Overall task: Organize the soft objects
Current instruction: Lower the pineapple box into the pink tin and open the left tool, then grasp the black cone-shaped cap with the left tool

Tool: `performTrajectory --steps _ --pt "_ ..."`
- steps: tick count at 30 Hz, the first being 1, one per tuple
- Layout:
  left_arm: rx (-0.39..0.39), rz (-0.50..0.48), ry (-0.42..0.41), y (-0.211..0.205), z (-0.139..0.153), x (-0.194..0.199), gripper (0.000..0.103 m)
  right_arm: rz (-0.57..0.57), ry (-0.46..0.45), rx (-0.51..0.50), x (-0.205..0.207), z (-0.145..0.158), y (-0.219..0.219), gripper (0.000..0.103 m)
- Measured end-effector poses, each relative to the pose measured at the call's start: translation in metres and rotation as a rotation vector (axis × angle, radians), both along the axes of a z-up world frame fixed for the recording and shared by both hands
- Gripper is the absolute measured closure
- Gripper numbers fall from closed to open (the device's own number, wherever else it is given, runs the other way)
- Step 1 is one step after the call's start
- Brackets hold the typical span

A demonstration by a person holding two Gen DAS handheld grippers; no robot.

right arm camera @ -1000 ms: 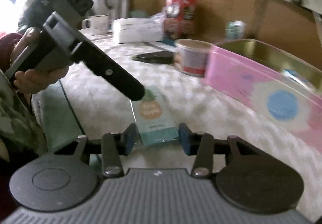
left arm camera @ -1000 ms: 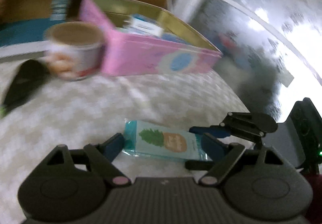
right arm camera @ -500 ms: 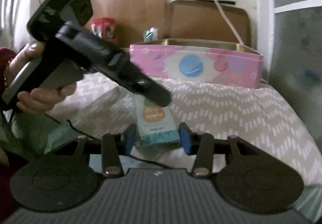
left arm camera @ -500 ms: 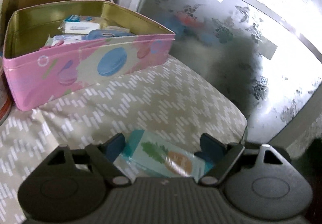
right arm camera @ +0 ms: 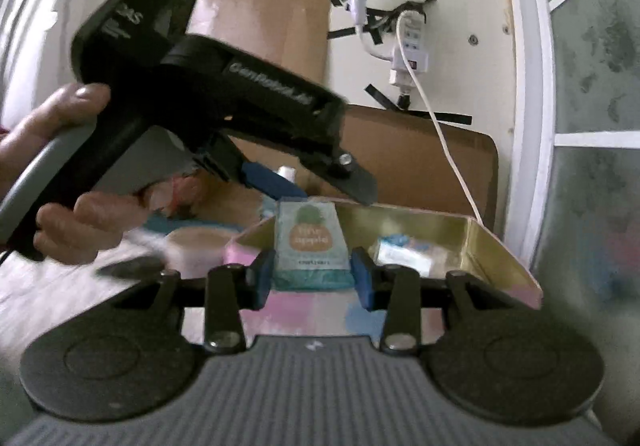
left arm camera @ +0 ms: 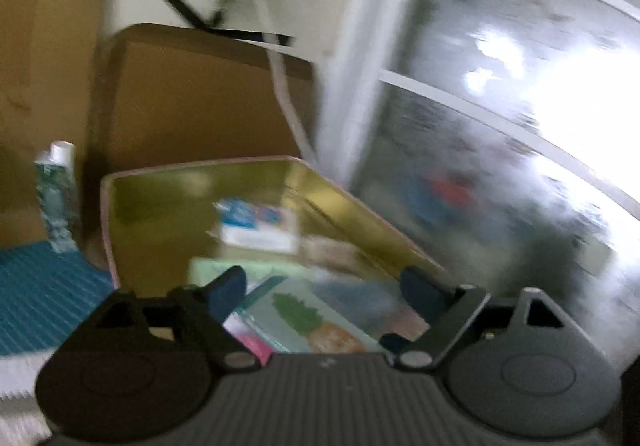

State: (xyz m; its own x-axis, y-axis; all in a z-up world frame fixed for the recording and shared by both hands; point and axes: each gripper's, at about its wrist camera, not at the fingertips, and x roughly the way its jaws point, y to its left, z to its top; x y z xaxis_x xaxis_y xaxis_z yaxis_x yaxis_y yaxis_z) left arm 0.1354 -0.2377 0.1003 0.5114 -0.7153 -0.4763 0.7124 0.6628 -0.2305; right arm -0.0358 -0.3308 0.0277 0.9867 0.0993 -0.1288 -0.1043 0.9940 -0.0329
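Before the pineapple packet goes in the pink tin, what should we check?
1. Right gripper pinching the pineapple packet: ok.
2. Packet up at the open tin: ok.
3. Room inside: other packets lie there, but bare gold bottom shows: ok.
4. Left gripper holding the packet's far end: cannot tell, the view is blurred.
5. Cup beside the tin, out of the way: ok.
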Motion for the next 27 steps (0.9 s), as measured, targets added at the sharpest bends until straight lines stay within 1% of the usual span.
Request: performTrajectory --steps 2,3,4,5,6,7,9,11,14,16,18,20,22,25,27 --pt "0.032 0.089 -0.009 -0.003 -0.004 0.017 0.013 -0.045 0.057 0.000 0.043 0.000 0.003 0.058" --pt "0.033 0.116 -0.003 0.001 -0.005 0.021 0.013 -0.084 0.097 -0.007 0.068 -0.003 0.003 0.057" --pt "0.009 0.123 0.009 0.009 -0.006 0.021 0.013 -0.106 0.118 -0.004 0.082 -0.007 0.002 0.058" --pt "-0.024 0.111 0.019 0.020 -0.007 0.017 0.013 -0.114 0.134 0.020 0.090 -0.009 -0.002 0.058" --pt "-0.042 0.098 0.017 0.030 -0.007 0.012 0.013 -0.116 0.136 0.053 0.089 -0.010 -0.006 0.058" --pt "-0.052 0.095 0.001 0.041 -0.008 0.006 0.013 -0.107 0.118 0.097 0.082 -0.010 -0.010 0.058" --pt "-0.074 0.108 -0.036 0.073 -0.010 -0.011 0.012 -0.094 0.070 0.163 0.061 -0.010 -0.014 0.057" --pt "-0.099 0.133 -0.042 0.104 -0.012 -0.021 0.012 -0.093 0.034 0.205 0.040 -0.010 -0.015 0.057" --pt "-0.126 0.253 -0.043 0.155 -0.017 -0.028 0.012 -0.032 0.007 0.256 0.012 -0.015 -0.011 0.057" --pt "-0.119 0.349 -0.040 0.186 -0.024 -0.035 0.012 0.022 0.016 0.292 0.003 -0.017 0.000 0.057" --pt "-0.112 0.410 -0.015 0.213 -0.033 -0.039 0.012 0.086 0.042 0.312 0.001 -0.017 0.015 0.057" --pt "-0.110 0.423 0.030 0.229 -0.045 -0.039 0.013 0.141 0.083 0.303 0.011 -0.016 0.033 0.057" --pt "-0.081 0.417 0.055 0.234 -0.056 -0.041 0.013 0.183 0.112 0.281 0.015 -0.019 0.052 0.057" --pt "-0.002 0.366 0.047 0.224 -0.072 -0.048 0.013 0.209 0.151 0.278 0.021 -0.029 0.071 0.056" --pt "0.046 0.334 0.046 0.213 -0.082 -0.048 0.012 0.192 0.183 0.258 0.022 -0.032 0.077 0.056"
